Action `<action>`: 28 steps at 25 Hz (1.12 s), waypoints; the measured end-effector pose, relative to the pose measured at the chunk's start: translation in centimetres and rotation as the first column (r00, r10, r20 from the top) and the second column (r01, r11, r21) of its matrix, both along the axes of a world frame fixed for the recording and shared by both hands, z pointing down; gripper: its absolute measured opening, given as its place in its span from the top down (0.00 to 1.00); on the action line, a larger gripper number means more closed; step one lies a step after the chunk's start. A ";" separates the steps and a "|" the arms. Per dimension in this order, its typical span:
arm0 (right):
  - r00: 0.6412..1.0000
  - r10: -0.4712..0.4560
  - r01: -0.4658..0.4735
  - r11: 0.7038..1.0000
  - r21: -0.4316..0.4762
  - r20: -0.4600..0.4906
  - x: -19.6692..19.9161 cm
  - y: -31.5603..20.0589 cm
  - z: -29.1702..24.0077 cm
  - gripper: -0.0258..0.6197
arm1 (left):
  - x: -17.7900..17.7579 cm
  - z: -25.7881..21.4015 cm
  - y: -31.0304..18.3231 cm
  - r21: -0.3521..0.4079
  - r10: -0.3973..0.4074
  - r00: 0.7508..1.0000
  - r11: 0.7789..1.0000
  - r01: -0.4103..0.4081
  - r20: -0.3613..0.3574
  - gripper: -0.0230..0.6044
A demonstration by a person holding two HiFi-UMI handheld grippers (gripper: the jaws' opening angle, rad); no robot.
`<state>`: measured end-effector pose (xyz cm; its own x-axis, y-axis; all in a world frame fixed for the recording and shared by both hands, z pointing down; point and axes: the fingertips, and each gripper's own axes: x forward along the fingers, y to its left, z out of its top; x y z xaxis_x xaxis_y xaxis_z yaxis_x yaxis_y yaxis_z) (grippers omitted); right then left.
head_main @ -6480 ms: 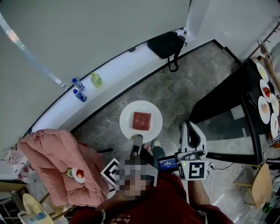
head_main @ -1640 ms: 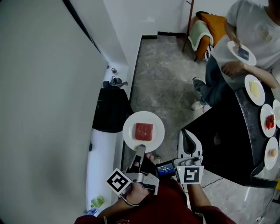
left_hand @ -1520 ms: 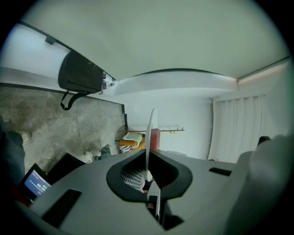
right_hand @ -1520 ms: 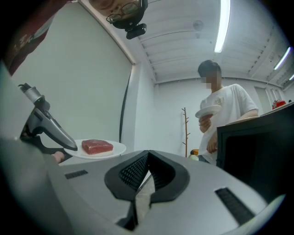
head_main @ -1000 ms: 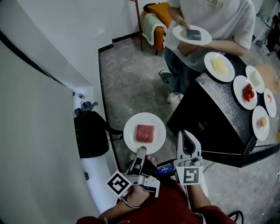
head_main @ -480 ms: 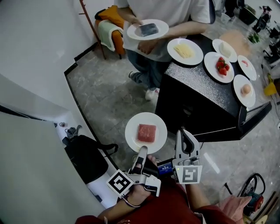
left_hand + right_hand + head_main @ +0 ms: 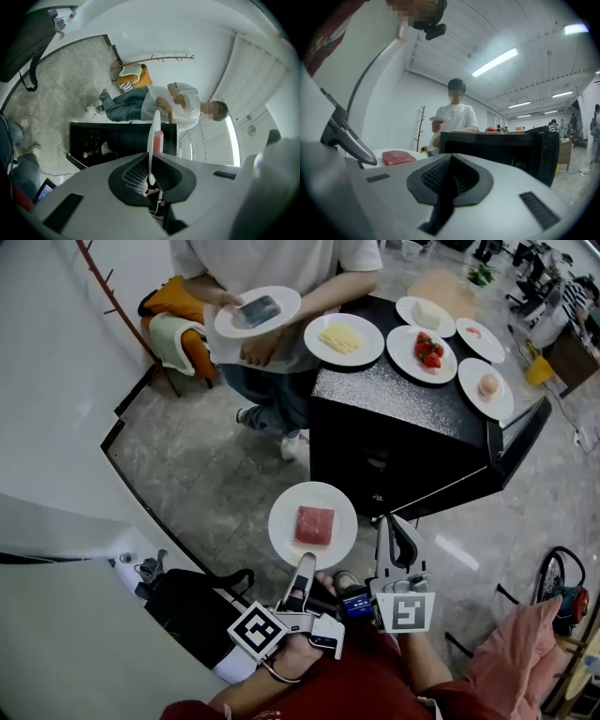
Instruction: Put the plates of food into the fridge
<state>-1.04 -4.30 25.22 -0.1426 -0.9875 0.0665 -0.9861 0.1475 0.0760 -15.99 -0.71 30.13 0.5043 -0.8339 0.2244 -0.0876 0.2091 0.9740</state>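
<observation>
A white plate (image 7: 312, 525) carrying a red slab of meat (image 7: 314, 525) is held out level over the floor. My left gripper (image 7: 305, 562) is shut on its near rim. In the left gripper view the plate (image 7: 153, 133) shows edge-on between the closed jaws of the left gripper (image 7: 150, 174). My right gripper (image 7: 395, 524) is shut and holds nothing, just right of the plate. The black fridge (image 7: 403, 432) stands ahead, its door (image 7: 521, 441) swung open to the right. In the right gripper view the right gripper (image 7: 449, 180) points at the fridge (image 7: 497, 145).
Several plates of food sit on the fridge top, among them yellow strips (image 7: 343, 337), strawberries (image 7: 424, 351) and an egg (image 7: 487, 385). A seated person (image 7: 281, 268) holds another plate (image 7: 258, 310). A black bag (image 7: 187, 610) lies at the left, pink cloth (image 7: 525, 652) at the right.
The view has swung round: the fridge, its plates and the seated person have come towards the middle. The plate stays in my left gripper, and the right stays shut beside it.
</observation>
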 end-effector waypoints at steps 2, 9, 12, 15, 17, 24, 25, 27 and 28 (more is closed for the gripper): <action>0.999 0.050 -0.050 0.999 -0.007 -0.003 0.5 0.8 0.1 0.94 | 0.2 0.2 0.0 -0.002 0.049 0.999 0.999 -0.049 0.006 0.94; 0.978 0.211 -0.211 0.977 0.026 0.003 2.6 5.0 -0.3 0.94 | 2.3 0.3 0.4 0.014 0.196 0.980 0.981 -0.196 -0.023 0.94; 0.964 0.264 -0.264 0.963 0.050 0.000 3.2 6.8 -0.9 0.94 | 3.3 0.7 0.9 0.013 0.239 0.970 0.971 -0.239 -0.033 0.94; 0.957 0.291 -0.290 0.955 0.065 -0.006 3.8 7.9 -1.1 0.94 | 4.1 1.2 1.4 0.010 0.268 0.963 0.963 -0.268 -0.035 0.94; 0.955 0.298 -0.297 0.953 0.066 -0.002 4.1 8.5 -1.1 0.94 | 4.5 1.1 1.9 0.008 0.265 0.963 0.964 -0.265 -0.048 0.94; 0.969 0.245 -0.244 0.966 0.085 -0.002 4.9 9.0 -1.6 0.94 | 5.3 0.7 3.9 0.008 0.222 0.975 0.975 -0.222 -0.031 0.94; 0.971 0.238 -0.237 0.968 0.082 0.003 5.1 9.0 -1.6 0.94 | 5.6 0.7 4.2 0.008 0.216 0.976 0.976 -0.216 -0.032 0.94; 0.975 0.223 -0.223 0.972 0.069 0.013 5.4 9.2 -1.2 0.94 | 6.0 0.5 4.6 0.014 0.210 0.977 0.978 -0.210 -0.023 0.94; 0.977 0.215 -0.215 0.974 0.065 0.013 5.5 9.2 -1.0 0.94 | 6.2 0.6 4.8 0.014 0.208 0.978 0.978 -0.208 -0.016 0.94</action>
